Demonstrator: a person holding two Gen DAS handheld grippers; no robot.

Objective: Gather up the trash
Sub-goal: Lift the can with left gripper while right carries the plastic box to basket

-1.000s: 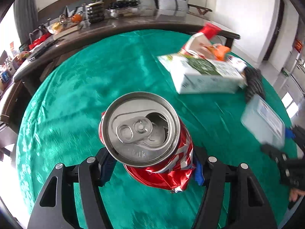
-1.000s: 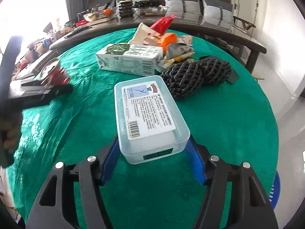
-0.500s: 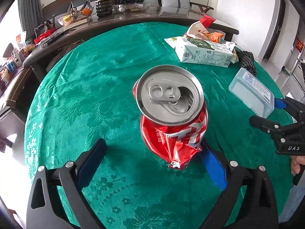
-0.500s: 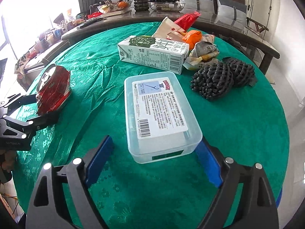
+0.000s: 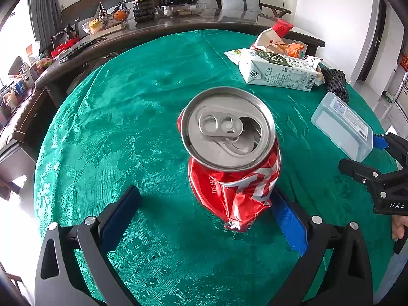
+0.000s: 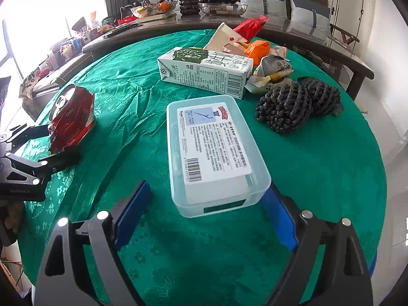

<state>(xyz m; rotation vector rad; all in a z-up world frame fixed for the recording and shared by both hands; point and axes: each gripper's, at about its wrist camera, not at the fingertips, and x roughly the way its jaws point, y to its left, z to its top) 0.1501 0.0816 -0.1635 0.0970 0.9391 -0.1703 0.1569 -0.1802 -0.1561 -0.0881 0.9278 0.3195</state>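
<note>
Left gripper [image 5: 204, 219], fingers spread wide, flanks a crushed can [image 5: 230, 158] standing free on the green cloth [image 5: 114, 127]; right gripper [image 6: 206, 216], likewise unclamped, flanks a plastic box [image 6: 214, 153] lying nearby.

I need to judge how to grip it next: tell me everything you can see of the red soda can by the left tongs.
The red soda can is aluminium, with white lettering, its lower body badly crumpled and creased. The silver top is intact, the pull tab still attached and the mouth open. It stands on its crushed base, leaning, on the green tablecloth. It sits between the open left tongs: the left pad is well clear, the right pad lies right against its base, though contact is unclear.
</note>
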